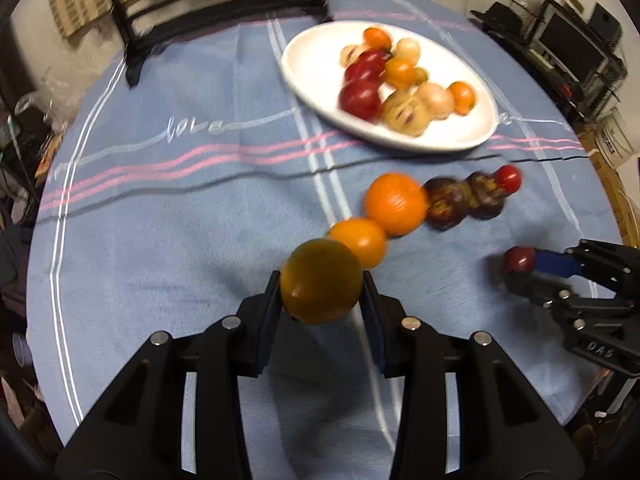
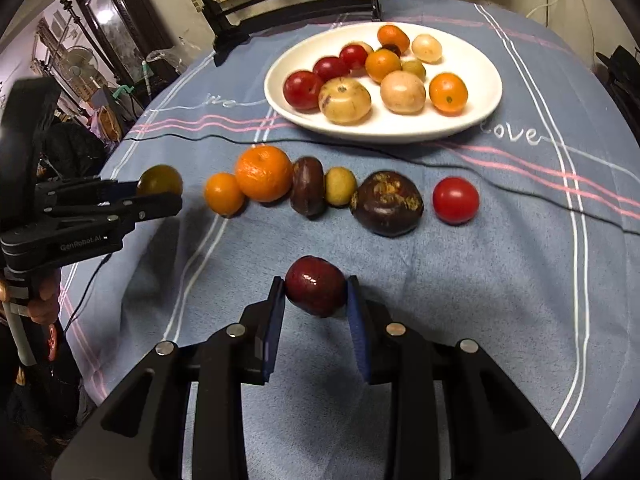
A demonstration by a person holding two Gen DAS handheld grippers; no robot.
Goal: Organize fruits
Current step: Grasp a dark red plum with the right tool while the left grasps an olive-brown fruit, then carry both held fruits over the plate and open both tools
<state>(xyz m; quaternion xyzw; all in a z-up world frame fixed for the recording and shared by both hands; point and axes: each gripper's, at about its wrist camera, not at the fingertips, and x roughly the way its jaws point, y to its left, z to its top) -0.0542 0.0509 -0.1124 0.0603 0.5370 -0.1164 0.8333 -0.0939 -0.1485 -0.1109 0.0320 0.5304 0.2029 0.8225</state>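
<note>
Left wrist view.
- Left gripper [image 1: 321, 280]: clenched on a dull olive-orange fruit [image 1: 321, 280], centre of frame, one pad on each flank. Risk, as judged: the fruit is round and smooth and is pinched only at its sides; a tilt or jolt could roll it out onto the cloth [image 1: 160, 240], or knock the small orange [image 1: 358, 240] just above-right of it and upset the row.
- Row of fruits: runs from centre toward the right edge, ending in a red tomato [image 1: 509, 178].
- Plate [image 1: 316, 76]: upper centre-right, piled with fruit; blurred.
- Right gripper [image 1: 520, 266]: right edge, gripping a dark red fruit [image 1: 519, 259].

Right wrist view.
- Right gripper [image 2: 316, 288]: grasping the dark red fruit [image 2: 316, 285], lower centre, below the row. Risk, as judged: glossy skin, narrow pad contact; it could slip, or bump the dark purple fruit [image 2: 386, 204] when set down.
- Left gripper [image 2: 160, 192]: left edge, with the olive fruit [image 2: 160, 179] at its tips, left of the row.
- Plate [image 2: 472, 120]: upper centre.
</note>
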